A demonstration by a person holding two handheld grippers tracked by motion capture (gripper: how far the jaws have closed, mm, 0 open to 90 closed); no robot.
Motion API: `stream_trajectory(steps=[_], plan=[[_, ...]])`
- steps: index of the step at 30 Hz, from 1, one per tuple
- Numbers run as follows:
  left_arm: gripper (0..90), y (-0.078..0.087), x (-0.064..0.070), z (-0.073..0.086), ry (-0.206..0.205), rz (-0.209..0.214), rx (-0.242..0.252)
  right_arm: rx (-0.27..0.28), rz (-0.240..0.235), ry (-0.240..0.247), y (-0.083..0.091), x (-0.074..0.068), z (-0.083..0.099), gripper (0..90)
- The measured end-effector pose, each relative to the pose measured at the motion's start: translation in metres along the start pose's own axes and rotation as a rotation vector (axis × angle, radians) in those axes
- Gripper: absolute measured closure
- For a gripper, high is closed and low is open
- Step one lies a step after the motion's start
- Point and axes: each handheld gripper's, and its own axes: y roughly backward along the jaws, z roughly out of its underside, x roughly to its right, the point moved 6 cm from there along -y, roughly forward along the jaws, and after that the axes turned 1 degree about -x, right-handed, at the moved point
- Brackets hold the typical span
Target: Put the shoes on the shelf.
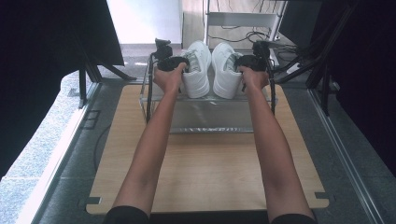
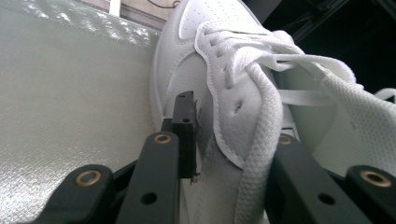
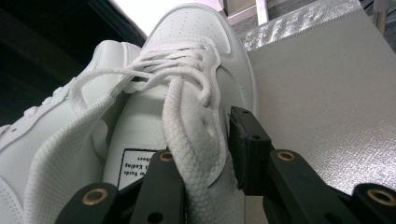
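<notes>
Both grippers [image 1: 172,63] [image 1: 250,62] clamp sneakers [image 1: 211,70] on clear rack [image 1: 219,122].

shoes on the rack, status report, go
Left gripper shut on left shoe collar. Right gripper shut on right shoe collar. Both shoes side by side on clear rack. Nothing blocking.

We see a wooden tabletop [image 1: 205,172] resting on a grey floor [image 1: 60,154]. At its far end stands a clear rack [image 1: 205,119]. Beyond that, a white shelf unit [image 1: 240,19] has black cables [image 1: 236,36] trailing beneath it. Dark curtains [image 1: 37,51] hang left and right.
</notes>
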Motion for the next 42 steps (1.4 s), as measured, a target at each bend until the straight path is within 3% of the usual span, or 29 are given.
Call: stream_trajectory(steps=[3,5,6,8,10,11,12,13,14,16,19,20,21,22,23,24,25,26,27,28,31,33,34,35,40,42], plan=[[67.4,-0.001,0.007,0.002,-0.027,0.016,0.007,-0.001,-0.021,0.008,-0.001,-0.005,0.001,65.7],[62.4,-0.001,0.016,0.004,-0.081,0.000,0.009,0.004,0.006,0.099,-0.001,-0.020,0.004,60.4],[61.4,-0.001,0.017,0.004,-0.084,0.001,0.008,0.007,0.026,0.136,-0.001,-0.024,0.005,59.6],[60.2,0.001,0.016,0.003,-0.079,0.012,0.004,0.008,0.042,0.161,-0.001,-0.026,0.005,56.6],[57.6,0.002,0.016,0.002,-0.066,0.037,0.009,0.010,0.023,0.152,0.001,-0.025,0.004,51.8],[53.8,0.003,0.017,0.001,-0.057,0.074,0.020,0.017,0.005,0.150,0.003,-0.025,0.002,49.6],[50.3,0.003,0.017,0.001,-0.057,0.074,0.020,0.030,-0.014,0.153,0.005,-0.025,0.001,47.5],[45.7,0.007,0.021,-0.001,-0.026,0.127,0.023,0.045,-0.022,0.160,0.009,-0.026,-0.001,45.5],[40.5,0.009,0.024,-0.003,-0.030,0.137,0.016,0.067,-0.029,0.176,0.013,-0.026,-0.004,45.4],[39.8,0.013,0.026,-0.004,-0.049,0.139,0.021,0.079,-0.039,0.183,0.018,-0.028,-0.006,45.4],[41.0,0.036,0.028,-0.011,-0.127,0.117,0.063,0.122,-0.055,0.245,0.040,-0.024,-0.012,49.2],[42.5,0.036,0.028,-0.011,-0.127,0.117,0.063,0.122,-0.055,0.245,0.040,-0.024,-0.012,49.2],[44.2,0.048,0.025,-0.014,-0.164,0.098,0.081,0.149,-0.080,0.247,0.052,-0.018,-0.016,54.7],[46.9,0.048,0.025,-0.014,-0.164,0.098,0.081,0.149,-0.080,0.247,0.052,-0.018,-0.016,54.7],[51.1,0.053,0.023,-0.014,-0.184,0.082,0.086,0.156,-0.081,0.251,0.061,-0.007,-0.017,59.0],[51.1,0.057,0.019,-0.013,-0.204,0.065,0.084,0.156,-0.081,0.251,0.061,-0.007,-0.017,59.0],[55.0,0.060,0.015,-0.011,-0.218,0.047,0.079,0.155,-0.082,0.252,0.064,-0.002,-0.016,61.2],[65.0,0.062,0.007,-0.008,-0.234,0.033,0.060,0.147,-0.091,0.248,0.068,0.008,-0.015,66.8],[69.1,0.062,0.007,-0.008,-0.234,0.033,0.060,0.135,-0.086,0.253,0.068,0.013,-0.013,69.1],[72.0,0.059,-0.002,-0.002,-0.243,0.013,0.030,0.120,-0.076,0.264,0.067,0.017,-0.011,71.3],[77.3,0.052,-0.010,0.006,-0.250,-0.012,-0.002,0.081,-0.050,0.290,0.062,0.024,-0.005,75.6],[81.1,0.044,-0.015,0.011,-0.254,-0.023,-0.033,0.024,-0.028,0.328,0.048,0.029,0.006,79.6],[81.1,0.039,-0.016,0.014,-0.257,-0.030,-0.048,0.024,-0.028,0.328,0.048,0.029,0.006,79.6],[81.9,0.031,-0.018,0.019,-0.274,-0.044,-0.077,-0.018,-0.017,0.360,0.037,0.029,0.013,81.4],[82.1,0.017,-0.011,0.028,-0.284,-0.019,-0.114,-0.062,-0.015,0.420,0.019,0.019,0.024,82.7],[84.0,0.017,-0.008,0.028,-0.303,-0.033,-0.109,-0.067,-0.022,0.427,0.015,0.013,0.026,86.3]])
